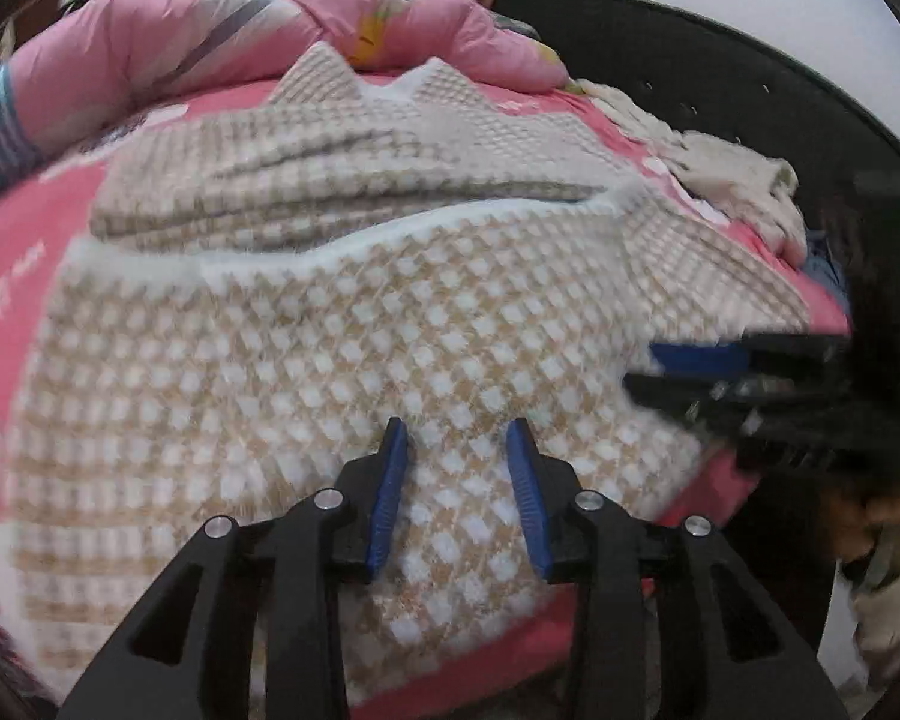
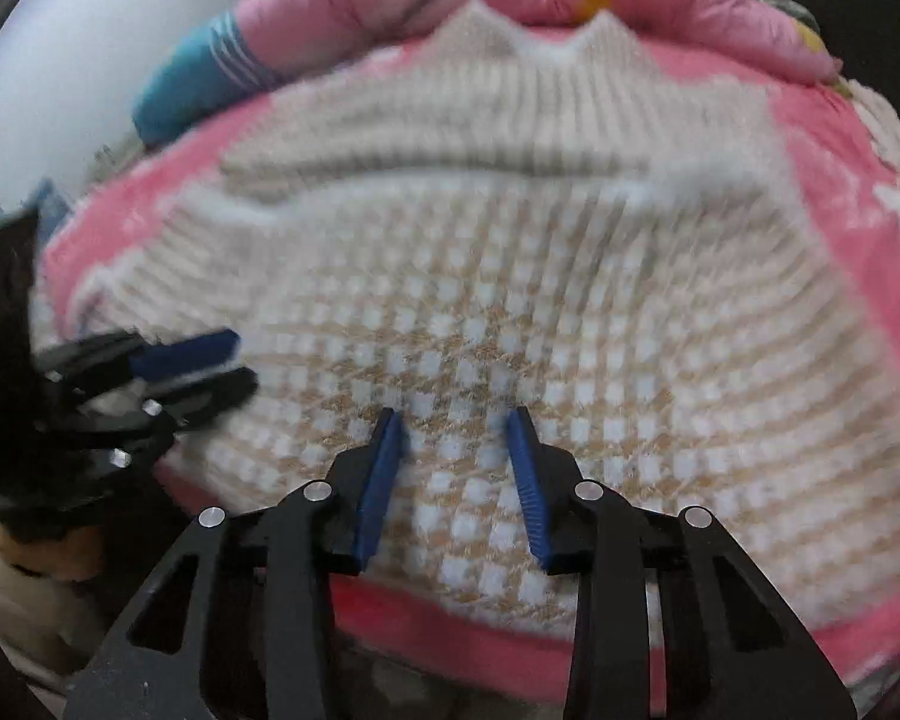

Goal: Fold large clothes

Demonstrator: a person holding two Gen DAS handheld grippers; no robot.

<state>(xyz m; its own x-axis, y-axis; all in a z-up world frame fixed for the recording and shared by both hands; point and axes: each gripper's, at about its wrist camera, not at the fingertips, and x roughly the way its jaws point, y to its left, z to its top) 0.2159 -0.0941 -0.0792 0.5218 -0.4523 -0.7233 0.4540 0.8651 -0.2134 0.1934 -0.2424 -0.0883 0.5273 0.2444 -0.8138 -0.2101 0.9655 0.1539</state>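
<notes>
So the sweater is spread flat on the pink bed, collar at the far end, hem toward both grippers. Left gripper and right gripper hover over the hem, jaws apart, holding nothing.

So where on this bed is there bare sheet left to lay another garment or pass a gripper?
Bare pink sheet shows in strips only: a band right of the checked sweater, a strip left of it, and a thin near edge below its hem. The far side is crowded by the pink quilt, and cream clothes fill the far right corner.
</notes>
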